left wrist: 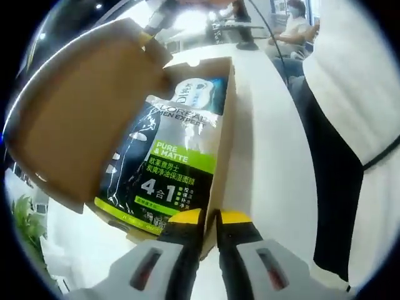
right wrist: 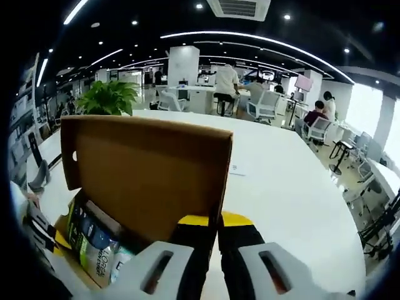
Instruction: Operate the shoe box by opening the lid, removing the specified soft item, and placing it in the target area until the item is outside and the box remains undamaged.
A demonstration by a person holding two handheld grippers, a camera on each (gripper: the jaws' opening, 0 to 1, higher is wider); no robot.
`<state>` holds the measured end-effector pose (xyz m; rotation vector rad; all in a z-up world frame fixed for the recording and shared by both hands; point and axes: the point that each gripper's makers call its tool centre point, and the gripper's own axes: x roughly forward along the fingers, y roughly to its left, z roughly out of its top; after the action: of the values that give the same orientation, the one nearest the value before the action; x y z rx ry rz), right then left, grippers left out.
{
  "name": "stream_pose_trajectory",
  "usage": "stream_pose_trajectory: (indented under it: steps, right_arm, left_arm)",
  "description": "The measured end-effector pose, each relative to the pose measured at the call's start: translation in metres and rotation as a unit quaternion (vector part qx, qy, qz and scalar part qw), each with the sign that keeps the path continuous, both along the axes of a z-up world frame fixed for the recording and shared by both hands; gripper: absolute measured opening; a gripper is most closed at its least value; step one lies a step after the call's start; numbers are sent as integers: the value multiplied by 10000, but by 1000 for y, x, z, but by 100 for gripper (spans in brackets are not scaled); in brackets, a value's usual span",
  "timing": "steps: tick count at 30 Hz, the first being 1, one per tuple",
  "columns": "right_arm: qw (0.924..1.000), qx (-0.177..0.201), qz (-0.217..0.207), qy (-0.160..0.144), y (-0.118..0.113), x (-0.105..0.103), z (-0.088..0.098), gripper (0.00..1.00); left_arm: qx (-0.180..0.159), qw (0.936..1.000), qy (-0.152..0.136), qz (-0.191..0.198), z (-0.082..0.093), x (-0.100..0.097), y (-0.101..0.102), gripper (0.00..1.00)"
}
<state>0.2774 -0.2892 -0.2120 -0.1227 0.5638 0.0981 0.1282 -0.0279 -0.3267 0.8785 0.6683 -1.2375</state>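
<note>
A brown cardboard shoe box [left wrist: 229,106] lies on a white table with its lid [left wrist: 81,119] swung up. Inside lies a soft black, green and white pouch [left wrist: 169,156]. My left gripper [left wrist: 210,220] is shut on the box's near side wall. My right gripper [left wrist: 153,28] pinches the lid's far corner. In the right gripper view the raised lid [right wrist: 150,175] stands just ahead, with my right gripper [right wrist: 219,222] shut on its edge. The pouch [right wrist: 94,244] peeks out below the lid, and my left gripper [right wrist: 44,234] shows at the lower left.
The white table [right wrist: 281,187] stretches wide to the right of the box. A potted plant [right wrist: 109,97] stands behind the lid. A person's white and black clothing [left wrist: 350,125] is close on the right. Office chairs and people [right wrist: 315,119] are far off.
</note>
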Motion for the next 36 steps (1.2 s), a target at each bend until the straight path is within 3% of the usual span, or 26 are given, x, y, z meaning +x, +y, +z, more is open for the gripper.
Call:
stream_pose_trajectory:
  steps: [2, 7, 19, 27, 31, 36]
  right_arm:
    - [9993, 325, -158, 53, 0, -1, -1, 0]
    - [9988, 469, -164, 50, -1, 4, -4, 0]
    - [9989, 352, -12, 323, -1, 15, -10, 0]
    - [9986, 268, 70, 453, -2, 19, -13, 0]
    - [9974, 259, 32, 666, -2, 23, -16, 0]
    - [9980, 172, 51, 612, -2, 25, -20, 0]
  left_arm:
    - [-26, 10000, -51, -38, 0, -1, 0, 8]
    - [-13, 9999, -159, 20, 0, 0, 0, 9]
    - [-16, 9998, -212, 53, 1, 0, 0, 9]
    - [78, 9997, -57, 231, -1, 0, 0, 8]
    - [74, 9996, -104, 264, -1, -1, 0, 8]
    - [94, 9994, -143, 294, -2, -2, -1, 8]
